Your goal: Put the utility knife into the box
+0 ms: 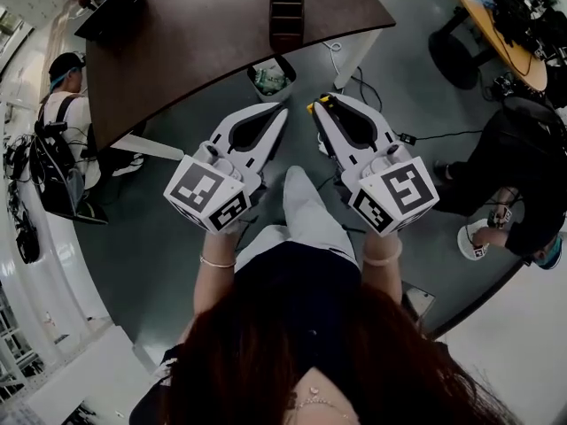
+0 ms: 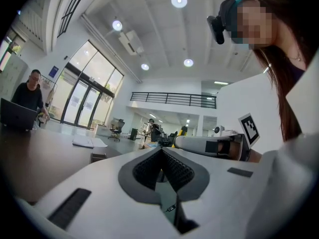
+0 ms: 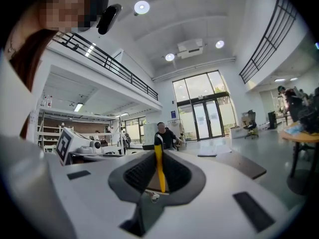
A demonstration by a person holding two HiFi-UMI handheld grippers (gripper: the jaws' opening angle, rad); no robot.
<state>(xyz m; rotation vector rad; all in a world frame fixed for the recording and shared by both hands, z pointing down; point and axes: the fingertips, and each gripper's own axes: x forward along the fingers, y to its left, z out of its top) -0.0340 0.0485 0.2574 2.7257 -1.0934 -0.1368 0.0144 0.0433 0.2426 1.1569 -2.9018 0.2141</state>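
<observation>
A yellow utility knife [image 3: 159, 169] stands edge-on between the jaws of my right gripper [image 3: 158, 156], which is shut on it. In the head view its yellow and black end [image 1: 320, 103] shows at the tip of the right gripper [image 1: 318, 111]. My left gripper [image 1: 281, 112] is beside it, shut with nothing in it; its closed tips [image 2: 161, 151] point over the table. A dark brown slotted box [image 1: 286, 11] sits on the dark table [image 1: 204, 34], well ahead of both grippers. The box [image 2: 98, 156] also shows low at the left in the left gripper view.
A small waste bin [image 1: 271, 76] stands under the table's near edge. Cables [image 1: 425, 136] trail on the grey floor to the right. A seated person [image 1: 523, 175] is at the right, another person [image 1: 62, 104] at the left. Papers [image 2: 88, 142] lie on the table.
</observation>
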